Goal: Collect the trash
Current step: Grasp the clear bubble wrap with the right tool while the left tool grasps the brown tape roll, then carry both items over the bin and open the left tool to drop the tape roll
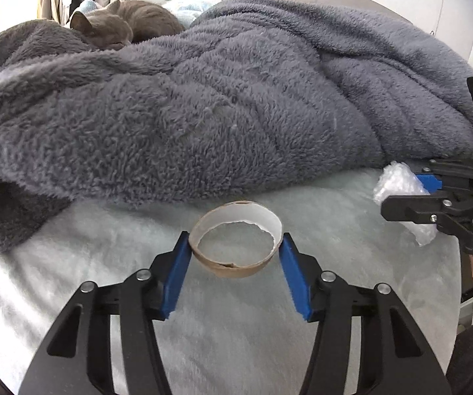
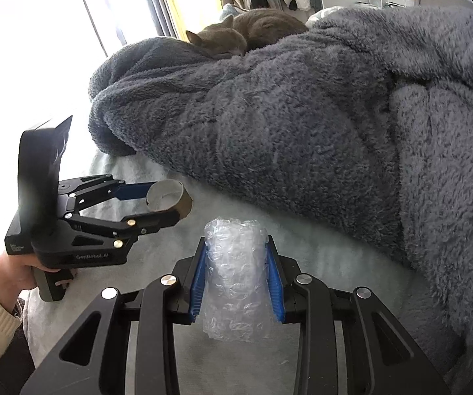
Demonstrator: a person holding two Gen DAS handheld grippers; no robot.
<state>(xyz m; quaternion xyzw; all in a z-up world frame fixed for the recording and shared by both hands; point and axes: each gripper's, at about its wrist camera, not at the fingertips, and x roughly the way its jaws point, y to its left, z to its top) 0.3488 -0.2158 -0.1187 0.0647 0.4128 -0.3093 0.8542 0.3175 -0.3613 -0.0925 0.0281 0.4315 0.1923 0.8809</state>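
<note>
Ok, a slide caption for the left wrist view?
Left gripper pinching a cardboard ring above the bed sheet.

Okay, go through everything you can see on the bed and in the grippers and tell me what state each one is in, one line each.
cardboard ring: torn at the rim, clamped between the pads, lifted off the sheet.
bubble wrap: rolled up, clamped upright.
left gripper: shut on the cardboard ring.
right gripper: shut on the bubble wrap.
grey blanket: bunched up on the bed.
cat: curled up on the blanket.
</note>
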